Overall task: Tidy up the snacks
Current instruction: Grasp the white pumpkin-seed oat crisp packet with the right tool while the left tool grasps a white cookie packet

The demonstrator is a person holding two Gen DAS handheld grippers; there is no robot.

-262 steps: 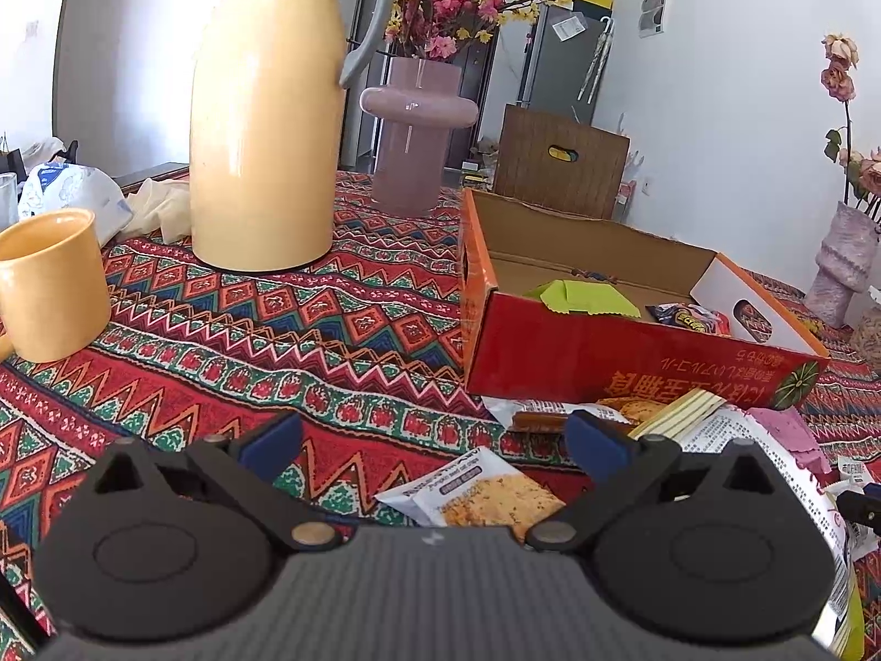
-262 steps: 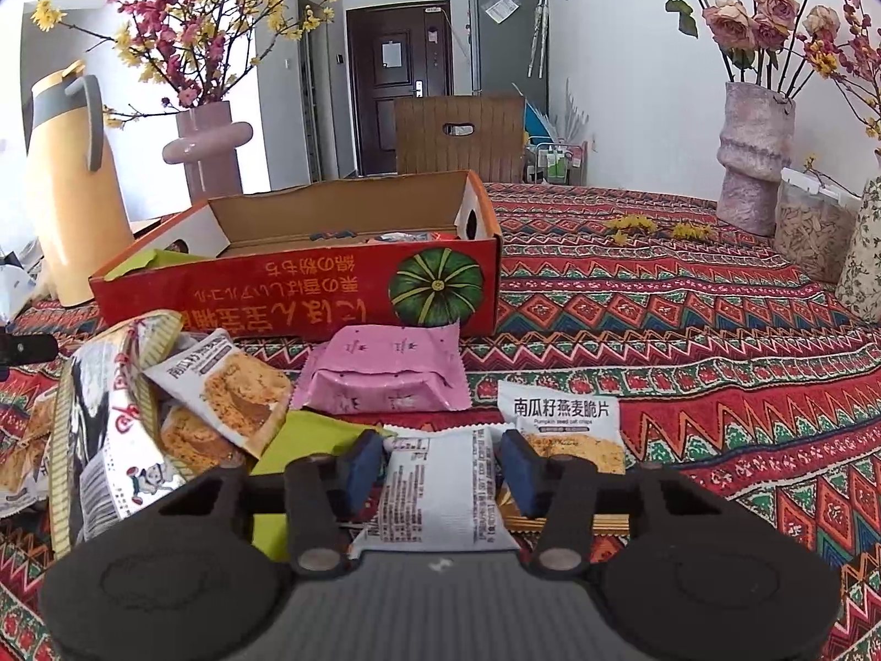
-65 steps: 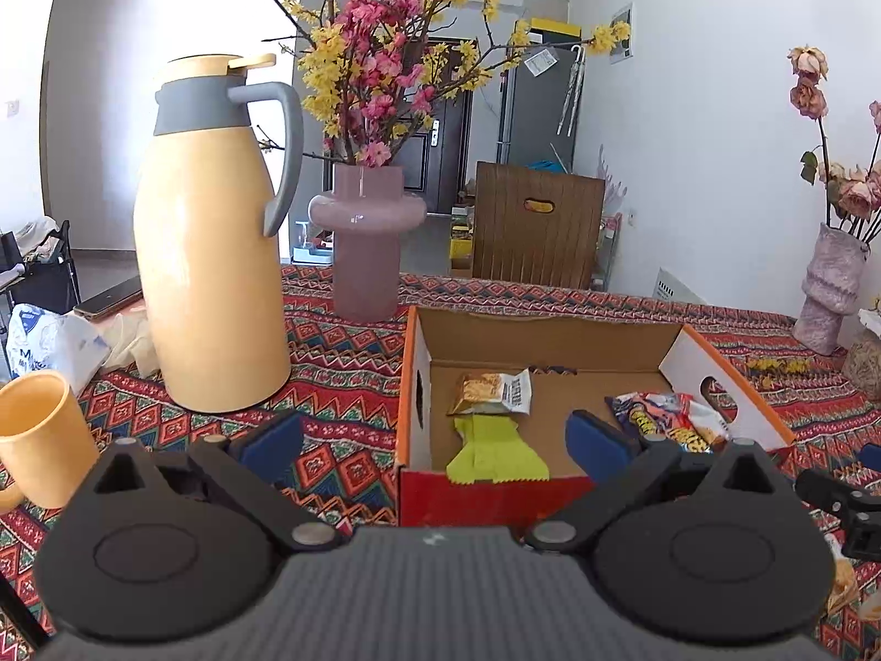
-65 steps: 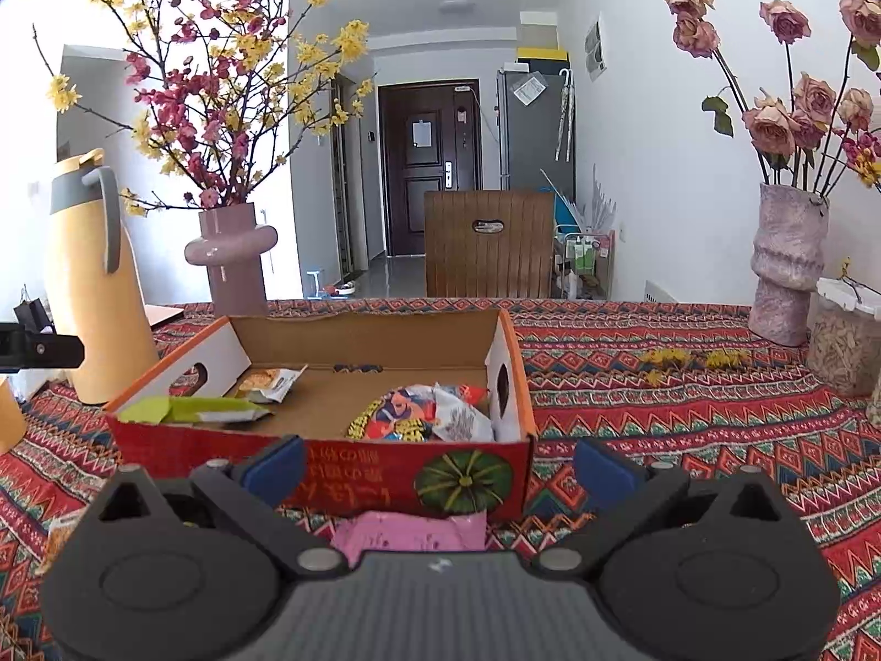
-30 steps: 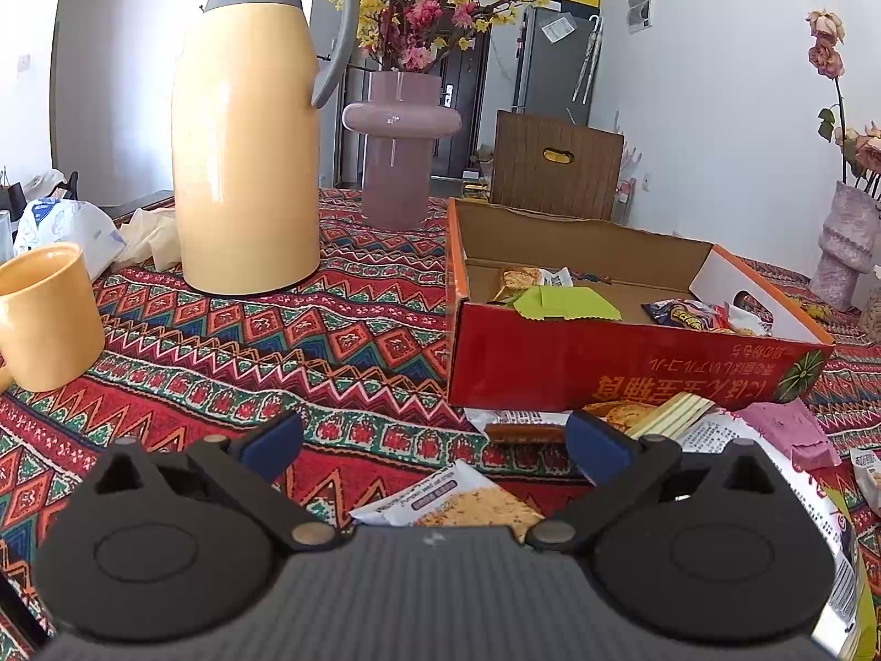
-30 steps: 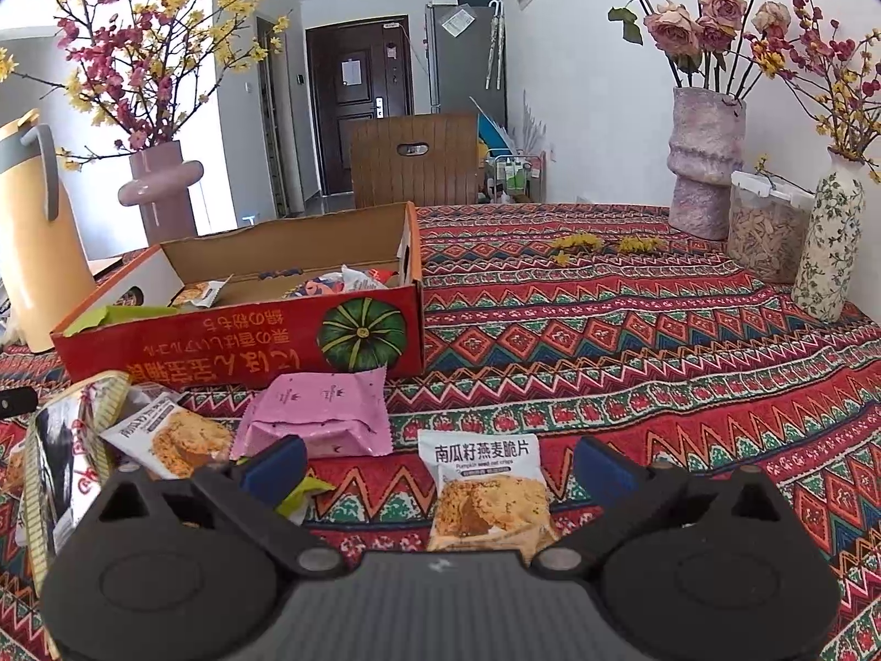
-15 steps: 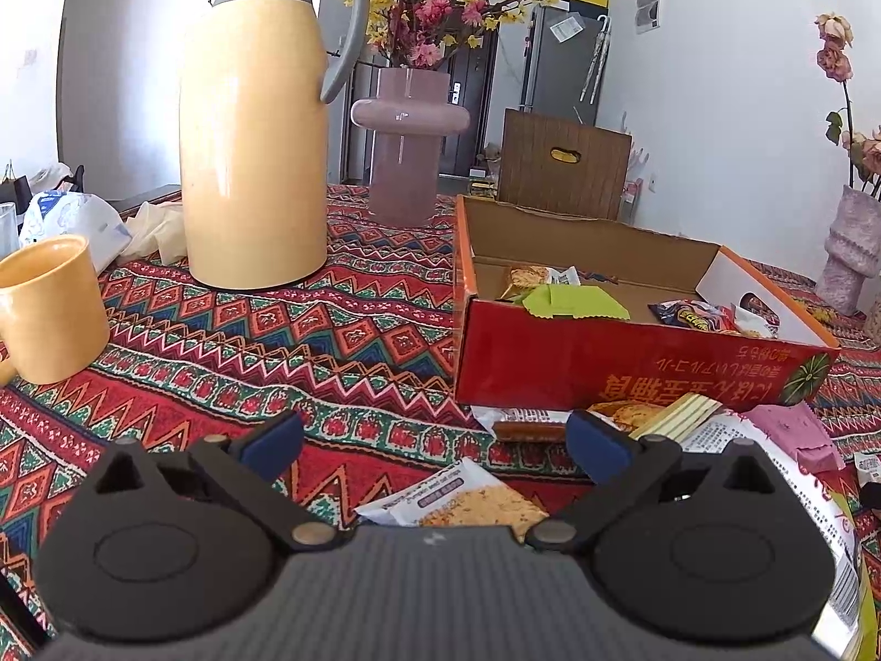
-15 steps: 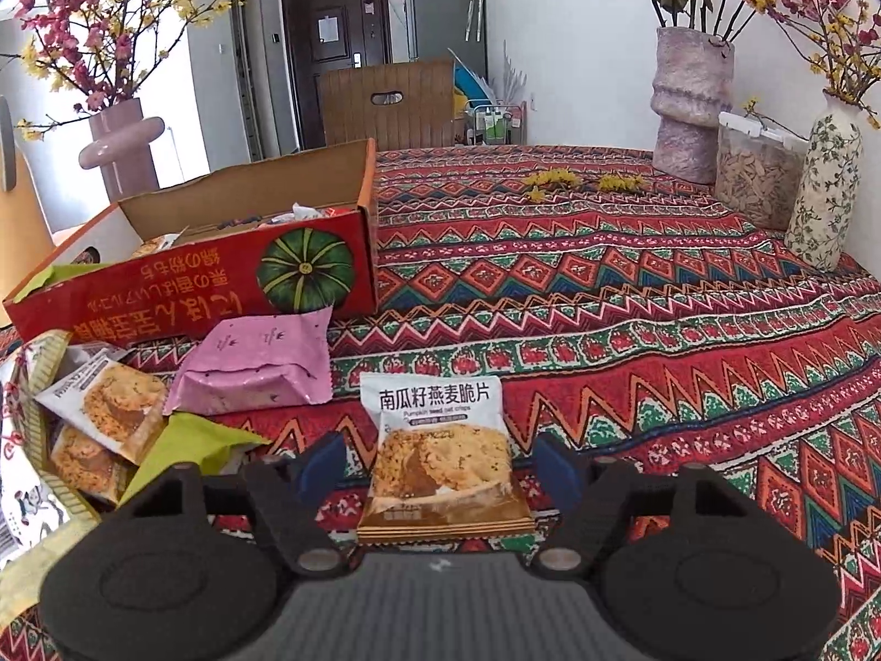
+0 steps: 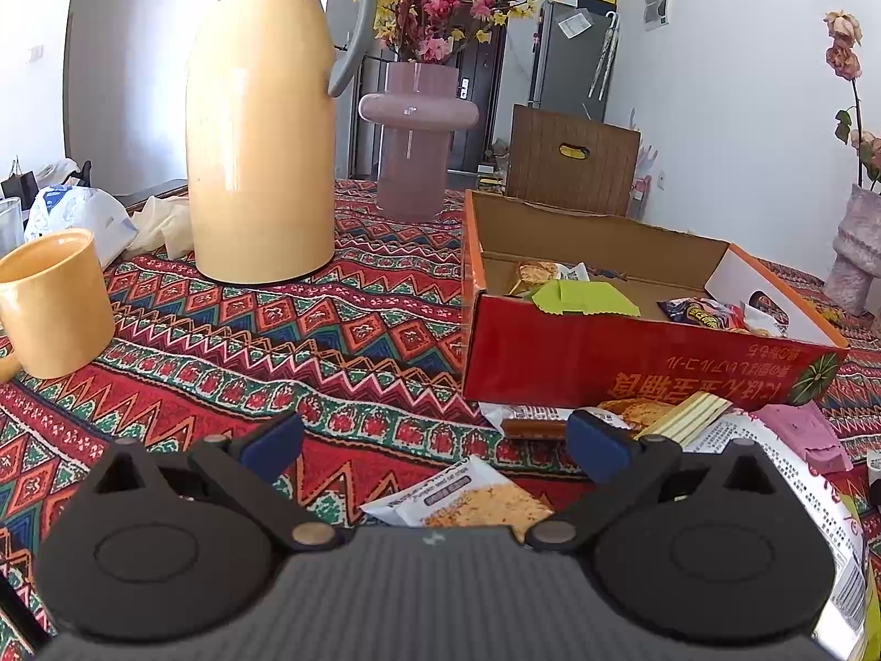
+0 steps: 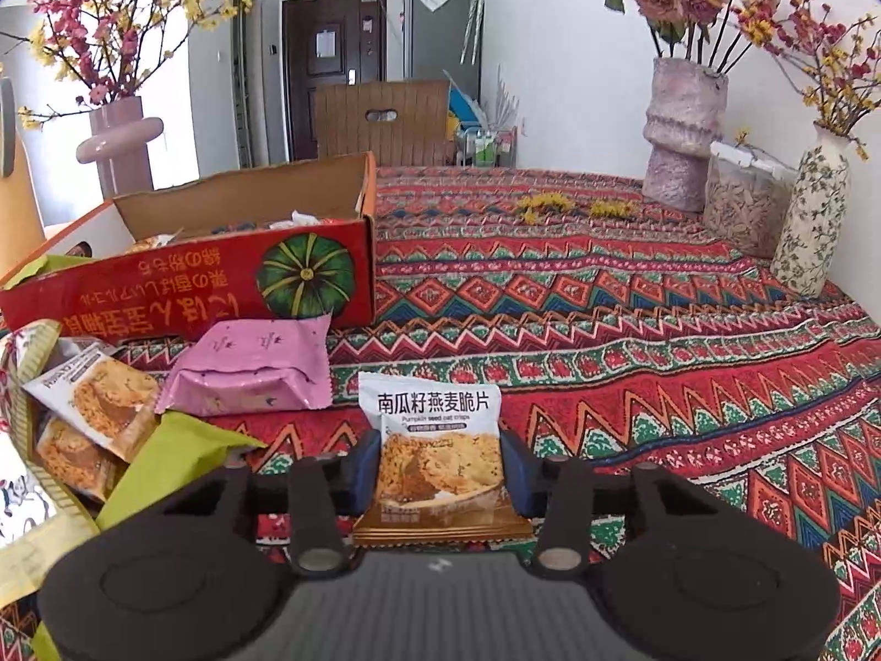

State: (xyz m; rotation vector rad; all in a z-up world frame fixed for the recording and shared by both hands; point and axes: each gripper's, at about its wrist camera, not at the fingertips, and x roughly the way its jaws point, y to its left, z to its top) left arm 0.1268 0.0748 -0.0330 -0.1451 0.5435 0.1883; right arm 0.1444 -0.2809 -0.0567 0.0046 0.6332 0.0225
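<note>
- Left wrist view: left gripper (image 9: 435,443) hangs wide open, nothing between its jaws; a white crisp packet (image 9: 468,501) lies on the cloth just below them, in front of the red box (image 9: 633,363), which is open with a few snacks inside
- Yellow jug (image 9: 261,132) and mug (image 9: 52,303) stand well left of the red box, clear of the work
- Right wrist view: right gripper (image 10: 440,468) has just been closing, its blue pads set against both side edges of the pumpkin-seed crisp packet (image 10: 435,440), which lies flat on the cloth in front of the red box (image 10: 192,275), to its right
- Pink packet (image 10: 253,369) sits between that packet and the box
- Advice: grip looks light, so firm it first, lift straight, clear the box's near wall, release inside
</note>
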